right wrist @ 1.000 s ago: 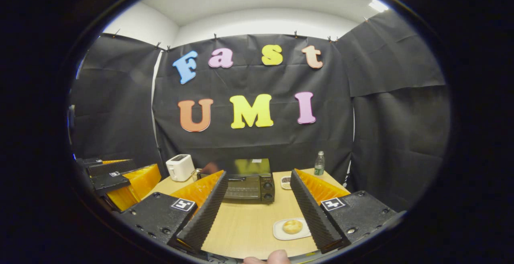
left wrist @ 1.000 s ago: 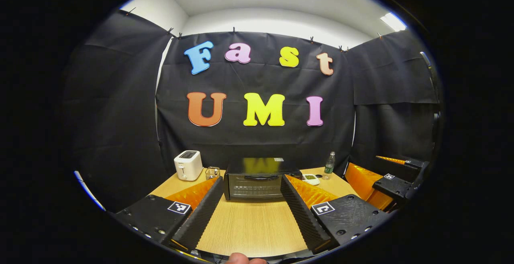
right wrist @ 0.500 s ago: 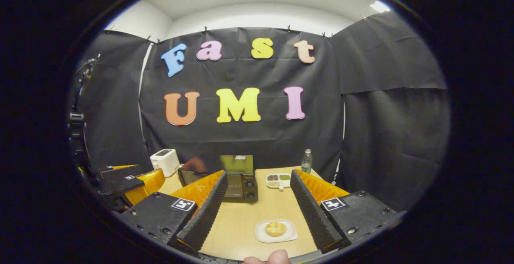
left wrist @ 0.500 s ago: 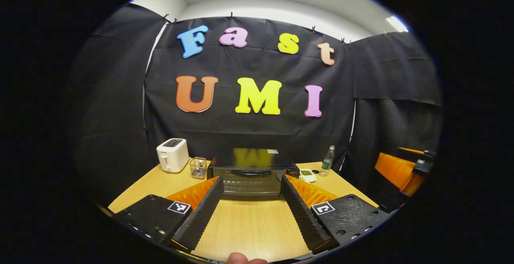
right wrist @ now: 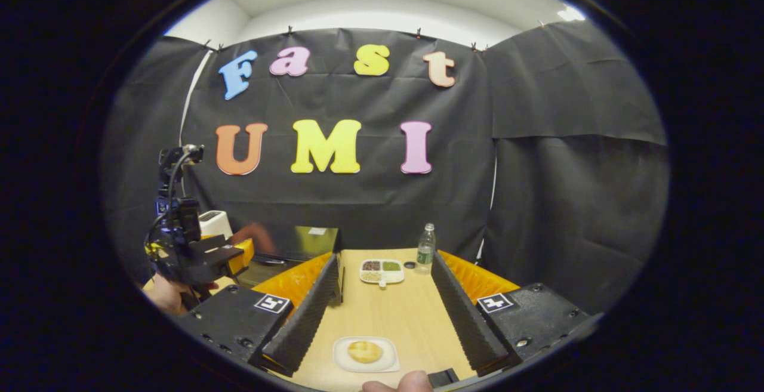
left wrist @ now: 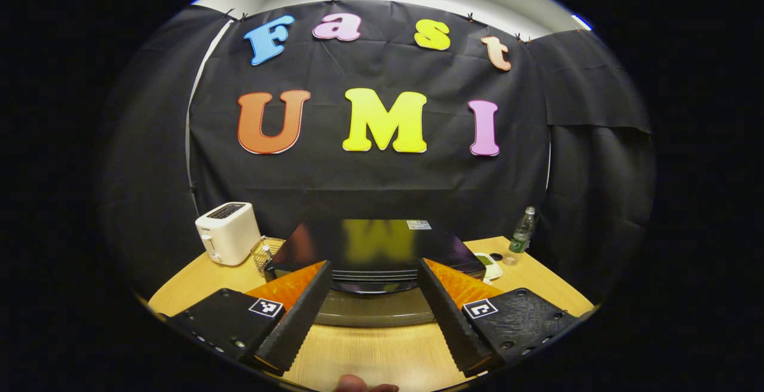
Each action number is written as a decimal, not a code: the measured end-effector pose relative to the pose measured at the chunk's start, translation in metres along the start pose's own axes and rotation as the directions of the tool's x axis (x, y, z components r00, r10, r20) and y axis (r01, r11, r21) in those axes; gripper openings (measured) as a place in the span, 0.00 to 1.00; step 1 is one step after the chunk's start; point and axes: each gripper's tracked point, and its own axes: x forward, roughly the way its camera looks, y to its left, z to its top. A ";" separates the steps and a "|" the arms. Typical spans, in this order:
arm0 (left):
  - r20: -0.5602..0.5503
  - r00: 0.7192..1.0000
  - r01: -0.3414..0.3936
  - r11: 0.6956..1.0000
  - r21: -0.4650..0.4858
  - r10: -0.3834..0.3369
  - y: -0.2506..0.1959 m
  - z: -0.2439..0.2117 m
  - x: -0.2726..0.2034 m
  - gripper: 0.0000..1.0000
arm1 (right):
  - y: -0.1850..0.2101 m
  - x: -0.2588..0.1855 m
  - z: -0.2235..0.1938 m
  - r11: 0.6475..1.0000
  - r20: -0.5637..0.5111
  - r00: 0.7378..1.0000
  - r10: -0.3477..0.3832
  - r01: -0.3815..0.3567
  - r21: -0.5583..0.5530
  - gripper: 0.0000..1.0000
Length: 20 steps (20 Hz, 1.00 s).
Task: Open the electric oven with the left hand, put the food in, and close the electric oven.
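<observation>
A black electric oven (left wrist: pixel 373 243) sits mid-table, its door closed and its handle (left wrist: pixel 373 287) running across the front. My left gripper (left wrist: pixel 374 262) is open just in front of it, one finger on each side of the handle, without touching it. In the right gripper view, a round bun (right wrist: pixel 365 351) lies on a small white plate (right wrist: pixel 385 362) near the table's front edge. My right gripper (right wrist: pixel 385 256) hovers open above the plate with nothing held. To the far left there, a hand carries the left gripper (right wrist: pixel 203 258) at the oven (right wrist: pixel 304 241).
A white toaster (left wrist: pixel 225 240) and a small wire basket (left wrist: pixel 262 252) stand left of the oven. To its right are a sectioned dish of condiments (right wrist: pixel 381 271) and a plastic bottle (right wrist: pixel 424 249). Bare wooden table (right wrist: pixel 394 314) stretches between the plate and the dish.
My left gripper has moved forward up to the oven front, which now looms large. My right gripper has swung to the right, so the plate sits between its fingers.
</observation>
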 end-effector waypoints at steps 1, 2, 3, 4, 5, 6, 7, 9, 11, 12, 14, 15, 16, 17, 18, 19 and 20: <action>-0.015 1.000 0.000 1.000 0.008 0.000 0.001 -0.005 0.015 0.94 | -0.005 0.007 -0.004 1.000 -0.012 1.000 -0.003 0.003 -0.009 0.98; -0.026 1.000 -0.001 1.000 0.016 0.001 0.002 -0.011 0.028 0.94 | -0.010 0.013 -0.006 1.000 -0.025 1.000 -0.007 0.007 -0.016 0.98; -0.039 0.999 0.001 1.000 0.020 0.000 0.002 -0.016 0.038 0.94 | -0.014 0.018 -0.010 1.000 -0.037 0.999 -0.008 0.008 -0.022 0.98; -0.052 0.999 0.001 1.000 0.023 0.001 0.004 -0.024 0.047 0.94 | -0.017 0.023 -0.013 1.000 -0.050 0.999 -0.010 0.009 -0.027 0.98; -0.064 0.998 -0.006 1.000 0.027 0.007 0.007 -0.029 0.054 0.94 | -0.019 0.026 -0.017 1.000 -0.063 0.998 -0.012 0.010 -0.028 0.98; -0.077 0.997 -0.012 1.000 0.027 0.014 0.011 -0.035 0.061 0.94 | -0.020 0.030 -0.020 1.000 -0.076 0.997 -0.011 0.009 -0.024 0.98; -0.092 0.996 -0.017 0.999 0.028 0.020 0.014 -0.040 0.065 0.94 | -0.021 0.033 -0.024 1.000 -0.088 0.996 -0.009 0.007 -0.019 0.98; -0.095 0.995 -0.036 0.998 0.044 0.040 0.018 -0.040 0.069 0.95 | -0.019 0.036 -0.030 1.000 -0.105 0.994 -0.005 0.004 -0.011 0.98; -0.107 0.993 -0.037 0.998 0.043 0.042 0.018 -0.046 0.065 0.95 | -0.015 0.037 -0.033 1.000 -0.110 0.994 -0.001 0.000 -0.005 0.99; -0.103 0.994 -0.030 0.998 0.048 0.035 0.016 -0.047 0.062 0.96 | -0.013 0.036 -0.033 1.000 -0.113 0.994 0.002 -0.002 -0.001 0.99; -0.112 0.994 -0.014 0.998 0.054 0.020 0.016 -0.047 0.054 0.96 | -0.007 0.033 -0.034 1.000 -0.113 0.994 0.008 -0.007 0.003 0.99; -0.115 0.993 -0.007 0.999 0.047 0.012 0.016 -0.051 0.051 0.96 | -0.005 0.032 -0.034 1.000 -0.109 0.994 0.009 -0.009 0.005 0.98; -0.114 0.993 0.003 0.999 0.042 0.002 0.015 -0.051 0.046 0.88 | -0.004 0.029 -0.032 1.000 -0.105 0.994 0.009 -0.009 0.006 0.98; -0.124 0.992 0.012 0.999 0.043 -0.007 0.015 -0.051 0.043 0.96 | -0.003 0.026 -0.032 1.000 -0.102 0.995 0.009 -0.008 0.006 0.98; -0.128 0.992 0.019 0.999 0.047 -0.013 0.014 -0.051 0.040 0.97 | -0.003 0.023 -0.031 1.000 -0.098 0.995 0.008 -0.007 0.007 0.98; -0.138 0.990 0.023 0.999 0.047 -0.016 0.014 -0.055 0.034 0.96 | -0.003 0.021 -0.031 1.000 -0.097 0.995 0.006 -0.005 0.008 0.98; -0.143 0.989 0.025 0.999 0.045 -0.018 0.014 -0.056 0.029 0.97 | -0.002 0.018 -0.031 1.000 -0.095 0.995 0.003 -0.002 0.010 0.99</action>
